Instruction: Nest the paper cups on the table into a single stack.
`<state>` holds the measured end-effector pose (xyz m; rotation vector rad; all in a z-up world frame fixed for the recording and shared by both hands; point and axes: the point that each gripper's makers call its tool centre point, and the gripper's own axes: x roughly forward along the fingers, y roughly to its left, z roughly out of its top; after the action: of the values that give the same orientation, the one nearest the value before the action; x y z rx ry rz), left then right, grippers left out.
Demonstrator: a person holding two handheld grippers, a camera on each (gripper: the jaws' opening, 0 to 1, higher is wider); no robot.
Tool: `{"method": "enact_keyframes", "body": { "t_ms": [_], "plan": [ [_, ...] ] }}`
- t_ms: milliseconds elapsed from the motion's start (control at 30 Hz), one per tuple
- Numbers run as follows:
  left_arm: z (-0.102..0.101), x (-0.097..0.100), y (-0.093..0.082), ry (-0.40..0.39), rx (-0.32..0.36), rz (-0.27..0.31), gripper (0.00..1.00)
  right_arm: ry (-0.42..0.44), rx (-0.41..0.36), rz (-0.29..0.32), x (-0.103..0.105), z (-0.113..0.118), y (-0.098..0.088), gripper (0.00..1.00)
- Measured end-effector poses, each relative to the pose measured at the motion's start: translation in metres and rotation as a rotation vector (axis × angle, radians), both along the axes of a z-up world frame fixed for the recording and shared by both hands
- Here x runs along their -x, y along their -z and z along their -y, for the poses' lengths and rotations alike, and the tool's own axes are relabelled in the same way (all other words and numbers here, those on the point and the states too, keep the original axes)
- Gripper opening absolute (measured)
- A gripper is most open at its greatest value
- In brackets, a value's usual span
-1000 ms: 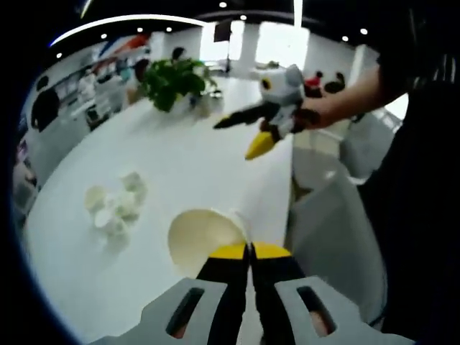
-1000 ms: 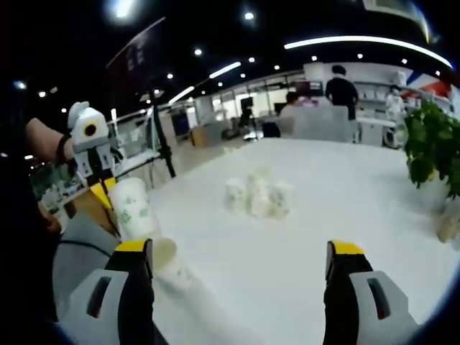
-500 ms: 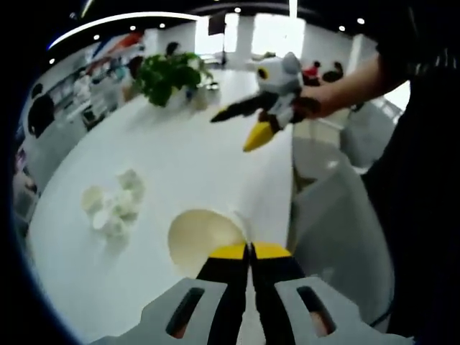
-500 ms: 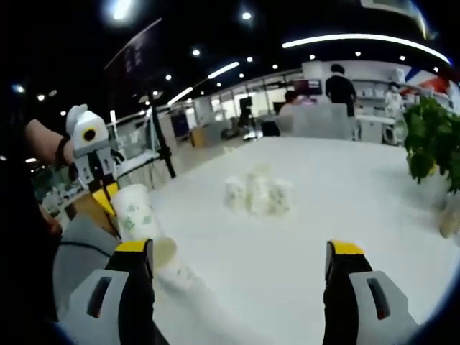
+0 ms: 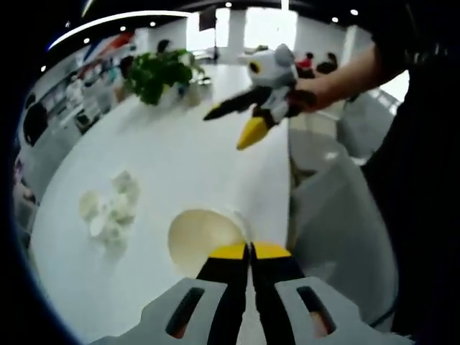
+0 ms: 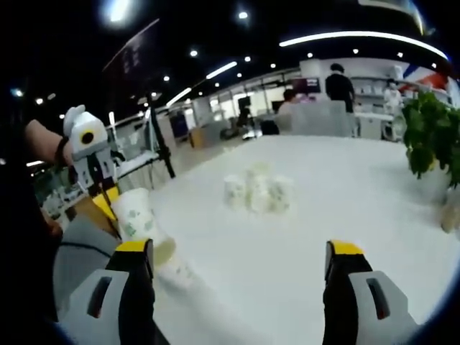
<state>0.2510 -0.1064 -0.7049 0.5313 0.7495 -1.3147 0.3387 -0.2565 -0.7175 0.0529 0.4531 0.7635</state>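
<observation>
Currently I see the white table (image 5: 201,165) reaching away in both views, with a potted plant (image 5: 154,75) at its far end. A cluster of paper cups (image 6: 259,192) stands near the table's middle, upright and packed close together.

My left gripper (image 5: 249,251) has its jaws pressed together on the rim of a held cup (image 5: 203,236). In the right gripper view this cup (image 6: 138,215) hangs over the table's near edge, tilted, mouth up toward the left gripper and base leaning down toward the table. My right gripper (image 6: 241,259) is spread wide and carries nothing; its jaws frame the cluster, well apart from it.

Risk, in my judgement: the pinch is on the thin rim alone, so the held cup may swing or buckle. A tilted axis would jam the nesting or topple the cluster.
</observation>
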Motion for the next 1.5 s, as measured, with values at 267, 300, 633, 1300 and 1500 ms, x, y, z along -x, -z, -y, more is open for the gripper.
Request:
{"method": "enact_keyframes", "body": {
  "t_ms": [267, 300, 633, 1300, 1500],
  "plan": [
    [0.003, -0.002, 0.008, -0.003, -0.032, -0.003, 0.0, 0.005, -0.005, -0.008, 0.004, 0.002, 0.002, 0.97],
    [0.003, -0.003, 0.009, -0.002, -0.035, -0.002, 0.0, 0.005, -0.007, -0.009, 0.005, 0.002, 0.002, 0.97],
    [0.005, -0.003, 0.016, 0.014, -0.072, -0.009, 0.0, 0.012, -0.015, -0.021, 0.008, 0.006, 0.004, 0.95],
    [0.005, 0.002, 0.034, 0.093, -0.16, 0.011, 0.0, 0.015, -0.026, -0.036, 0.012, 0.007, 0.011, 0.95],
    [0.01, 0.003, 0.034, 0.116, -0.157, 0.018, 0.0, 0.02, -0.028, -0.043, 0.015, 0.008, 0.013, 0.95]
  ]
}}
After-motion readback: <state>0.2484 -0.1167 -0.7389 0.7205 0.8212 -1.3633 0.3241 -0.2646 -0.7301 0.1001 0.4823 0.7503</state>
